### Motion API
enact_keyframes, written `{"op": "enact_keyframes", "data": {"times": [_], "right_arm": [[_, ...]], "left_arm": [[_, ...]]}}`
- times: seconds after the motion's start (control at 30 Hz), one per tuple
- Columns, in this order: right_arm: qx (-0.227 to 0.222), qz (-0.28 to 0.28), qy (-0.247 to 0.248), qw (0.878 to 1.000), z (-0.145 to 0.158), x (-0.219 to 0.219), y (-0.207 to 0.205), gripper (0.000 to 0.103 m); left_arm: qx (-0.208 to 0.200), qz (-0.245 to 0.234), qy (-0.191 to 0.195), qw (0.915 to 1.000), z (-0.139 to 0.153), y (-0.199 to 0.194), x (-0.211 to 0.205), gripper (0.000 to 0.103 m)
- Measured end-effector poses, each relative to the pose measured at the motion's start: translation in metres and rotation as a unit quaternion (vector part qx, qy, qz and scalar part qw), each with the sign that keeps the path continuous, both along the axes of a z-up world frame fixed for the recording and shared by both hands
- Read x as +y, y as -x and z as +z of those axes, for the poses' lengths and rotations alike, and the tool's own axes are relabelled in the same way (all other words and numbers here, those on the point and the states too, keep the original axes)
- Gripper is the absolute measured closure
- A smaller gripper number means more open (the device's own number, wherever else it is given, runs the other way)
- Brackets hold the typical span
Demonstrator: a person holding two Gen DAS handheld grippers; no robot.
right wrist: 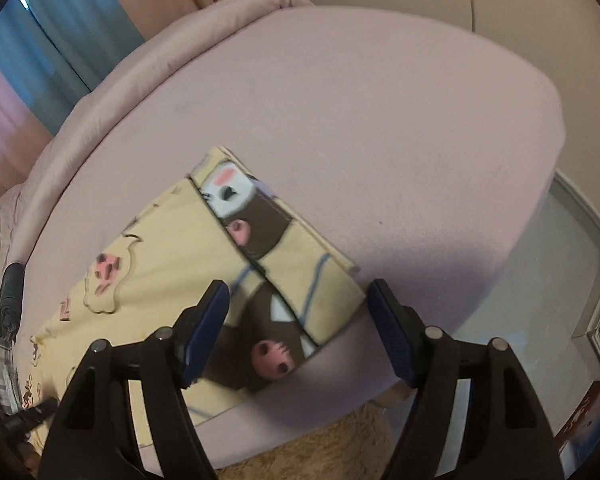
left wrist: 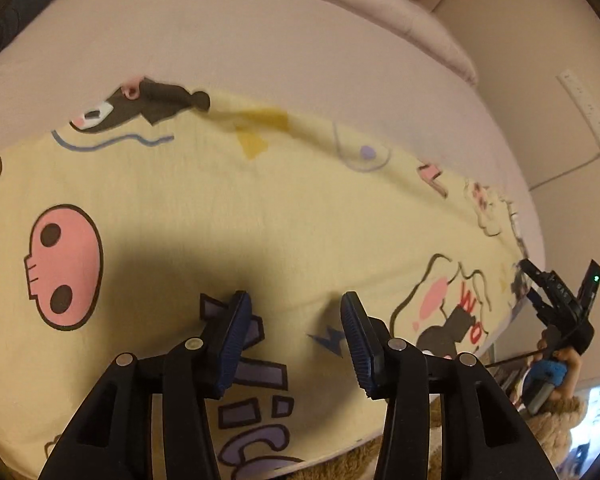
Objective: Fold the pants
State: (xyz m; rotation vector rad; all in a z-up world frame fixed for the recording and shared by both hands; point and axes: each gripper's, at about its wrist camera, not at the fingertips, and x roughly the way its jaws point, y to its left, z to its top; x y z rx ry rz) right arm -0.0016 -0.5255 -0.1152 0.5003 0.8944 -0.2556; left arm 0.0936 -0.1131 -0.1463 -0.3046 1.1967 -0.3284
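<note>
One pair of yellow cartoon-print pants (left wrist: 228, 216) lies flat on the pink-sheeted bed (left wrist: 260, 52), near its front edge. The left wrist view shows the broad middle of the cloth, with the left claw (left wrist: 296, 340) above it, jaws partly apart and holding nothing. At its right edge that view also catches the right claw (left wrist: 540, 296) at the far end of the pants. Only the right wrist view shows the two leg ends (right wrist: 276, 248) lying side by side, the right claw (right wrist: 300, 332) spread wide over them, empty. A tan fluffy rug (right wrist: 320, 440) lies below the bed.
</note>
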Motion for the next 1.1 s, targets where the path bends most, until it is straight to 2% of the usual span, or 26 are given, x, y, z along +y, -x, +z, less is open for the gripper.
{"op": "enact_keyframes", "data": {"times": [0.1, 0.13, 0.17, 0.23, 0.27, 0.3, 0.4, 0.47, 0.53, 0.57, 0.6, 0.63, 0.7, 0.8, 0.83, 0.87, 1.0, 1.07, 1.1], "right_arm": [[-0.018, 0.023, -0.005, 1.0, -0.002, 0.009, -0.002, 0.032], [-0.02, 0.026, 0.003, 0.999, -0.001, 0.013, -0.004, 0.04], [-0.02, 0.029, 0.008, 0.999, -0.001, 0.014, -0.007, 0.062], [-0.036, 0.038, -0.03, 0.998, 0.0, 0.019, -0.011, 0.088], [-0.044, 0.036, -0.043, 0.997, 0.003, 0.018, -0.009, 0.088], [-0.055, 0.045, -0.033, 0.997, 0.012, 0.026, -0.011, 0.088], [-0.097, 0.11, -0.001, 0.989, 0.044, 0.067, -0.013, 0.088], [-0.134, 0.189, -0.023, 0.972, 0.069, 0.11, -0.013, 0.088], [-0.146, 0.272, -0.061, 0.949, 0.08, 0.15, -0.014, 0.088], [-0.142, 0.318, -0.084, 0.934, 0.08, 0.173, -0.014, 0.088], [-0.134, 0.362, -0.106, 0.916, 0.076, 0.2, -0.013, 0.088], [-0.124, 0.389, -0.12, 0.905, 0.069, 0.217, -0.013, 0.088], [-0.091, 0.429, -0.132, 0.889, 0.046, 0.251, -0.016, 0.088], [-0.009, 0.45, -0.123, 0.885, -0.008, 0.292, -0.018, 0.087], [0.008, 0.447, -0.118, 0.887, -0.023, 0.298, -0.019, 0.087], [-0.011, 0.439, -0.123, 0.89, -0.024, 0.298, -0.016, 0.087], [-0.03, 0.44, -0.117, 0.89, -0.005, 0.293, -0.011, 0.088], [-0.05, 0.451, -0.096, 0.886, 0.009, 0.299, -0.004, 0.087], [-0.061, 0.464, -0.079, 0.88, 0.016, 0.305, 0.002, 0.087]], "left_arm": [[0.004, 0.011, 0.017, 0.9998, -0.002, 0.002, 0.005, 0.057], [0.006, 0.013, 0.019, 0.9997, 0.0, 0.001, 0.005, 0.057], [0.007, 0.013, 0.019, 0.9997, 0.001, 0.0, 0.004, 0.057], [0.011, 0.011, 0.017, 0.9997, 0.005, 0.001, 0.002, 0.057], [0.015, 0.012, 0.017, 0.9997, 0.007, 0.0, 0.003, 0.057], [0.021, 0.014, 0.02, 0.9995, 0.009, 0.001, 0.002, 0.057], [0.037, 0.026, 0.066, 0.9968, 0.014, 0.003, 0.013, 0.057], [0.037, 0.037, 0.08, 0.9955, 0.018, 0.006, 0.02, 0.056], [0.028, 0.046, 0.078, 0.9955, 0.023, 0.009, 0.027, 0.052], [0.022, 0.049, 0.08, 0.9954, 0.025, 0.011, 0.031, 0.049], [0.016, 0.052, 0.087, 0.9948, 0.027, 0.012, 0.036, 0.049], [0.012, 0.056, 0.093, 0.994, 0.027, 0.014, 0.04, 0.047], [0.012, 0.065, 0.104, 0.9924, 0.026, 0.015, 0.048, 0.044], [0.03, 0.074, 0.123, 0.9892, 0.013, 0.01, 0.053, 0.041], [0.039, 0.076, 0.126, 0.9884, 0.008, 0.008, 0.053, 0.041], [0.046, 0.076, 0.129, 0.9877, 0.005, 0.007, 0.05, 0.041], [0.048, 0.052, 0.15, 0.9862, 0.006, -0.003, 0.035, 0.041], [0.047, 0.041, 0.18, 0.9816, 0.01, -0.007, 0.032, 0.039], [0.053, 0.032, 0.203, 0.9772, 0.011, -0.011, 0.029, 0.038]]}}
